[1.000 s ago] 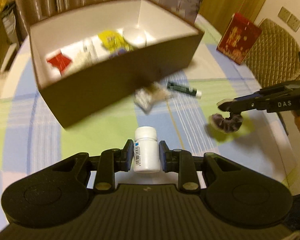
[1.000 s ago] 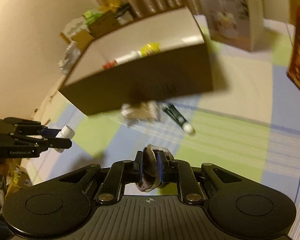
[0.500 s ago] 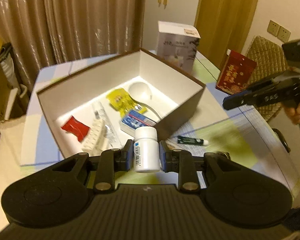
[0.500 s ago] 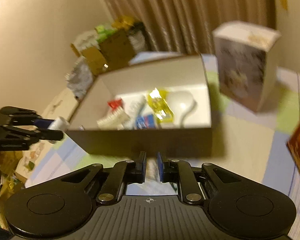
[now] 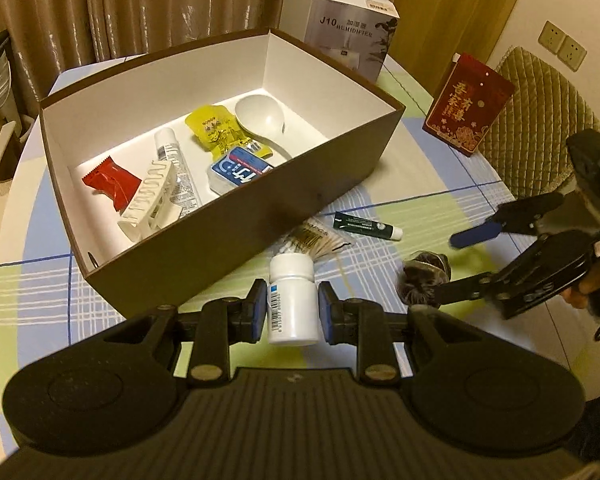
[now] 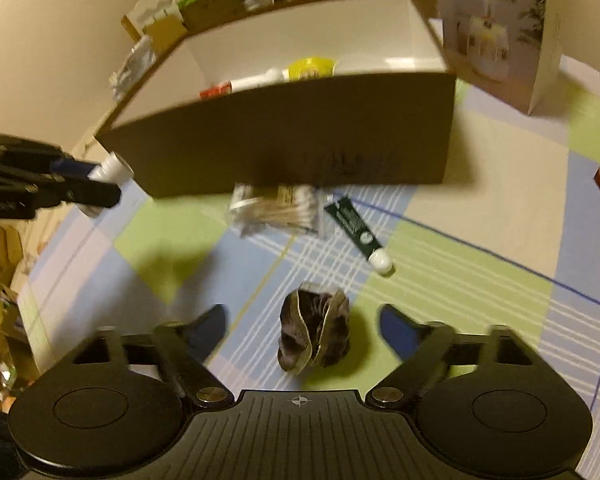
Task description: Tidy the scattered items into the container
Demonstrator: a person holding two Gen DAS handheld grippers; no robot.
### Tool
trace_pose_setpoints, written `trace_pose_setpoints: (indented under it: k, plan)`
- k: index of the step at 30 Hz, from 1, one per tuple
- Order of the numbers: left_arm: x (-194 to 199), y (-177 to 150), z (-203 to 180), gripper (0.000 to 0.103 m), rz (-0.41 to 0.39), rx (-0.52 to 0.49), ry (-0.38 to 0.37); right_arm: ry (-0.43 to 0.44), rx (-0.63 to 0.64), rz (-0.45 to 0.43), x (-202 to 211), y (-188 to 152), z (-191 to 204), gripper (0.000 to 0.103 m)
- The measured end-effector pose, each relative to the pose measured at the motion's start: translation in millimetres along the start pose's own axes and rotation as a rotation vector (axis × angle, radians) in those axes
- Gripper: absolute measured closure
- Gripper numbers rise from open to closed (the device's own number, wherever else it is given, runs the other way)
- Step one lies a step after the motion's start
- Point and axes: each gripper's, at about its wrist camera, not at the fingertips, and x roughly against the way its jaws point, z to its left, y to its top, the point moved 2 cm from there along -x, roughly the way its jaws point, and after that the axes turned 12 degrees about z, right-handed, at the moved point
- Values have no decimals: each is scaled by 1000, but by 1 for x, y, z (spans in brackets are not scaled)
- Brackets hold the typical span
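The left gripper [image 5: 292, 312] holds a white bottle [image 5: 293, 300] between closed jaws, above the desk [image 5: 52, 280] in front of the box [image 5: 228, 232]. The right gripper [image 6: 302, 326] has its jaws wide open around a dark scrunchie [image 6: 314, 334] lying on the desk. Cotton swabs [image 6: 276, 208] and a green tube [image 6: 356, 232] lie beside the box.

A white humidifier box [image 5: 350, 28] stands at 1 o'clock on the checked tablecloth [image 5: 412, 184]. A red packet with gold letters [image 5: 468, 106] stands upright at 2 o'clock, just before a quilted chair [image 5: 540, 128]. Brown curtains [image 5: 100, 4] hang at 11 o'clock.
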Motion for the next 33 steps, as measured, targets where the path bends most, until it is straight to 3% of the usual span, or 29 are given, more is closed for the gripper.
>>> trace_pose_setpoints:
  k: [2, 6, 8, 15, 24, 28, 33]
  plan:
    - [-1, -1, 0, 81, 3, -1, 1, -13, -7, 11, -7, -1, -2, 22]
    - [-2, -3, 0, 81, 9, 5, 1, -13, -21, 53, -23, -1, -10, 75]
    - [-2, -4, 0, 81, 11, 7, 0, -13, 1, 59, -22, -1, -11, 80]
    - [6, -5, 1, 81, 0, -4, 6, -5, 138, -5, 31, 17, -3, 82]
    - [28, 18, 8, 81, -58, -52, 37, -6, 220, -189, 114, 79, 2, 82]
    - [37, 38, 17, 81, -93, -78, 81, -40, 246, -225, 121, 112, 6, 82]
    - [35, 70, 34, 81, -97, -87, 107, -72, 250, -182, 100, 147, 1, 81]
